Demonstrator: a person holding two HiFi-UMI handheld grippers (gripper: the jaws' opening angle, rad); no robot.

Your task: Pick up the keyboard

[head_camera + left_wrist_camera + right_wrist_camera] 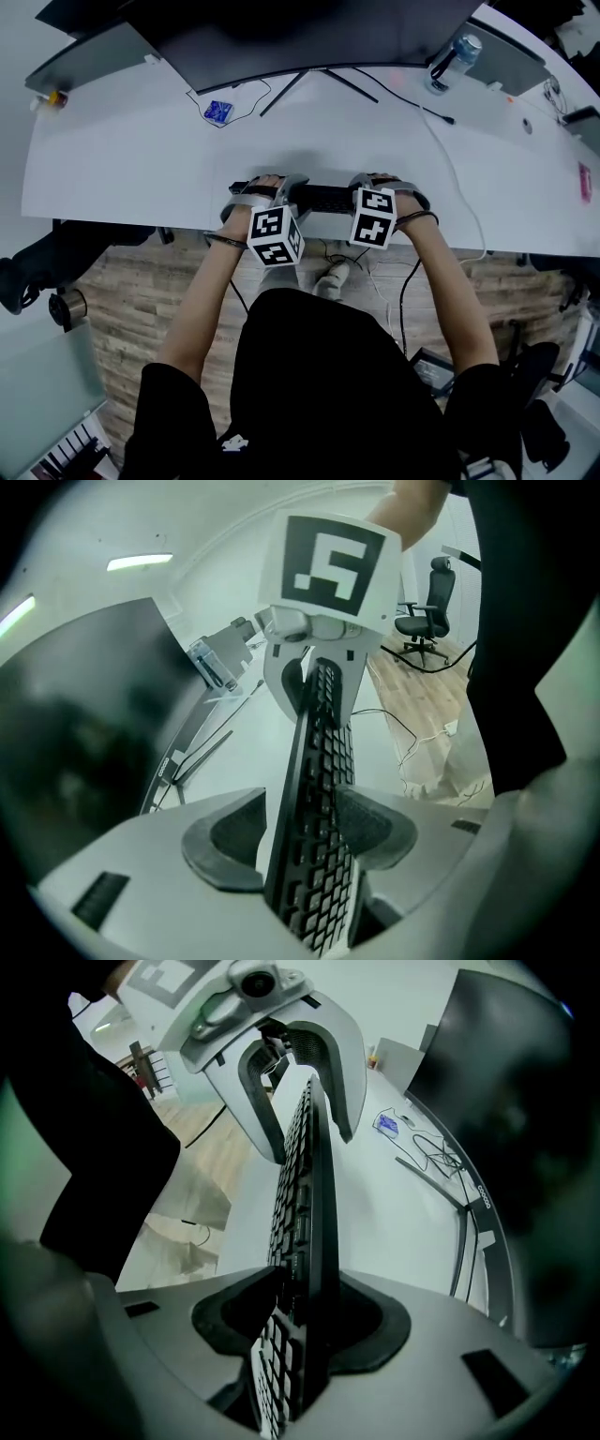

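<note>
A black keyboard [323, 198] sits near the front edge of the white desk [141, 159], with a gripper at each end. In the left gripper view the keyboard [314, 836] runs edge-on between the jaws. The right pad lies against the keys and the left pad stands just off its back, so my left gripper [265, 191] is open around it. In the right gripper view the keyboard [305, 1241] is pinched between both pads, and my right gripper [382, 187] is shut on it. Each gripper view shows the other gripper at the keyboard's far end.
A large dark monitor [309, 33] stands on thin legs behind the keyboard. A water bottle [453, 58] stands at the back right and a small blue packet [217, 112] with a thin cable lies at the back left. A white cable [455, 178] runs off the desk's front edge.
</note>
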